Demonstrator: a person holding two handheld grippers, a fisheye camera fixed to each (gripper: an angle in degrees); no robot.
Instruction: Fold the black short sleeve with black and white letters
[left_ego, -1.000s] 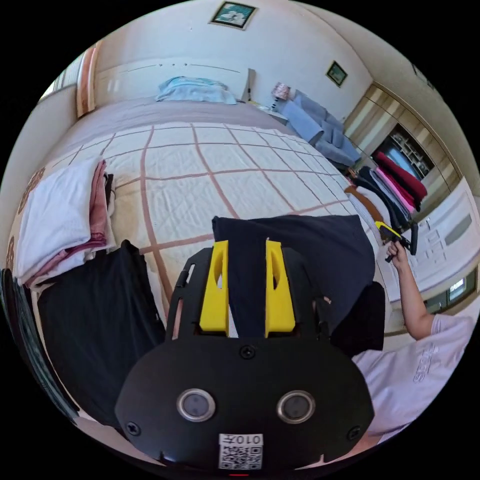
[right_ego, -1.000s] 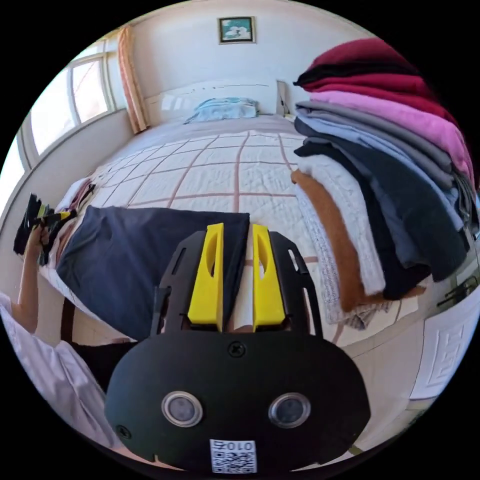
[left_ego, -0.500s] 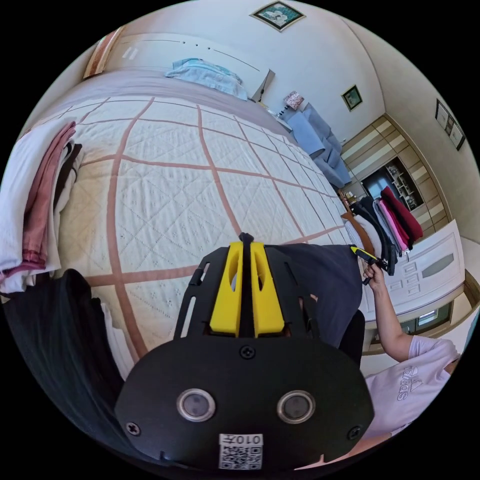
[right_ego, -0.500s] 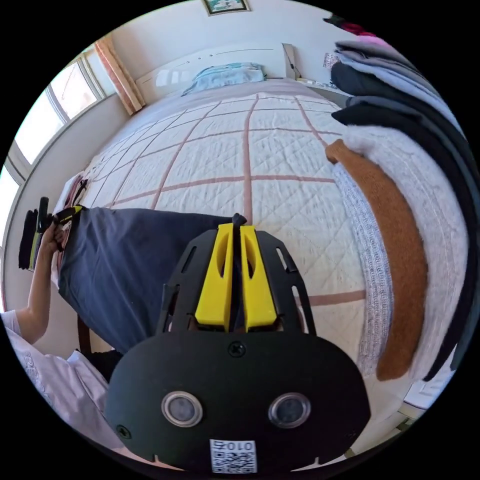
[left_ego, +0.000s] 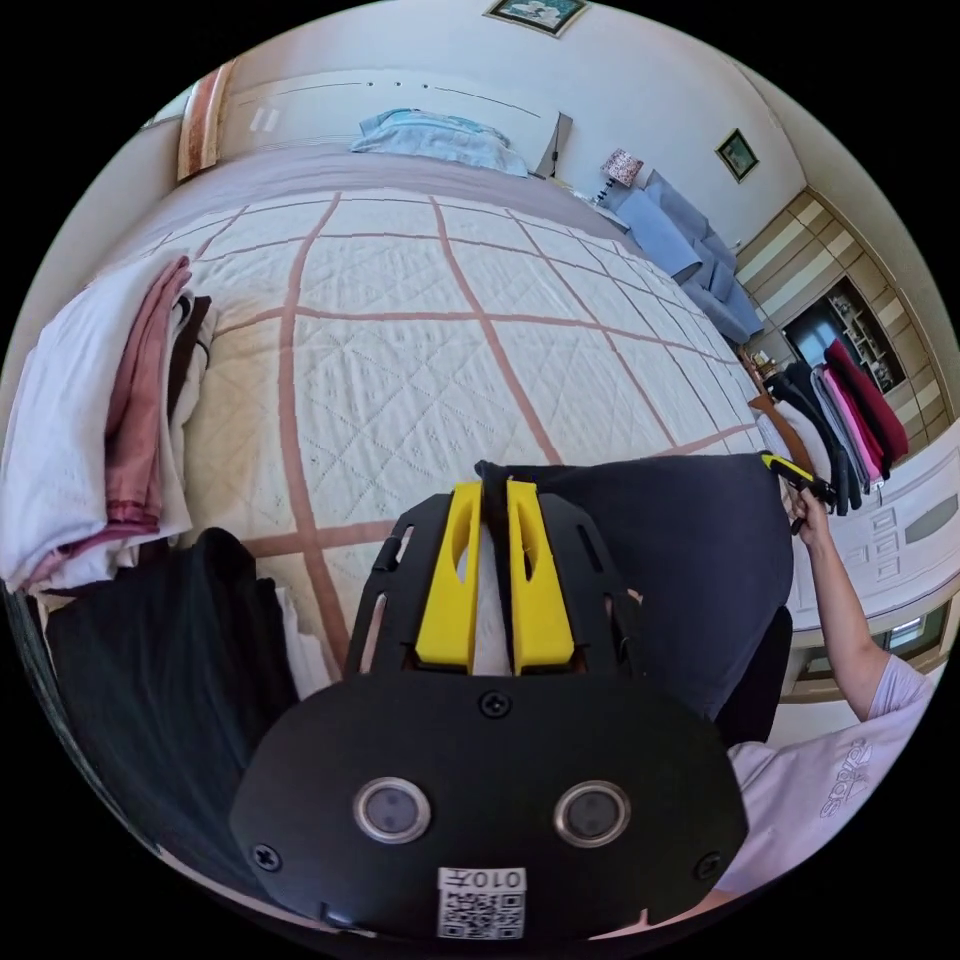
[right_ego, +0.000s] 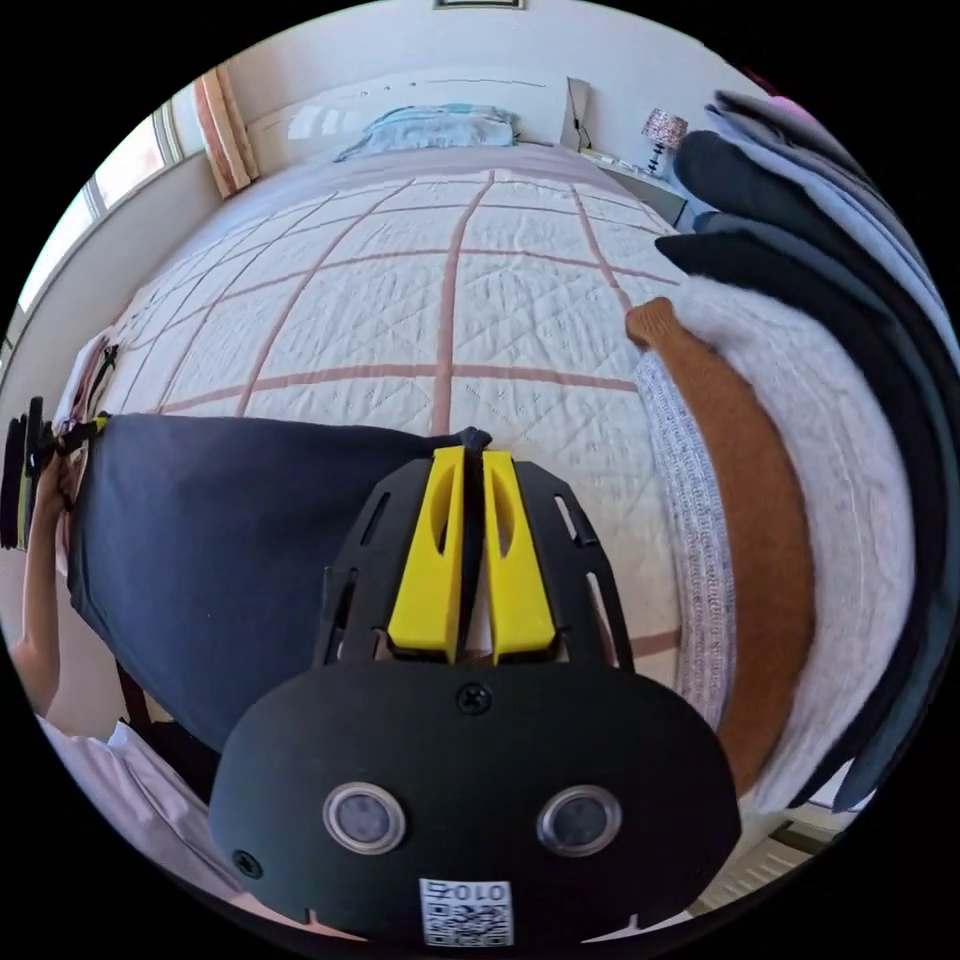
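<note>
The black short sleeve shirt (left_ego: 690, 570) hangs stretched over the near edge of the bed, plain side showing, no letters in sight. My left gripper (left_ego: 489, 492) is shut on one top corner of it, and a tuft of fabric pokes out past the yellow jaws. In the right gripper view the same shirt (right_ego: 230, 540) spreads to the left, and my right gripper (right_ego: 472, 460) is shut on the other top corner. Each gripper also appears small in the other's view: the right gripper (left_ego: 797, 478) in a hand, the left gripper (right_ego: 30, 450) at the far left edge.
A quilted white bedspread with pink grid lines (left_ego: 420, 330) lies beyond the shirt. Folded white and pink clothes (left_ego: 90, 400) and a black garment (left_ego: 170, 680) sit on its left side. A tall pile of clothes (right_ego: 800, 430) stands close on the right. The person's sleeve (left_ego: 830, 790) is nearby.
Both grippers went from open around the shirt's top edge to shut on its two corners. The shirt is now drawn wider and flatter between them.
</note>
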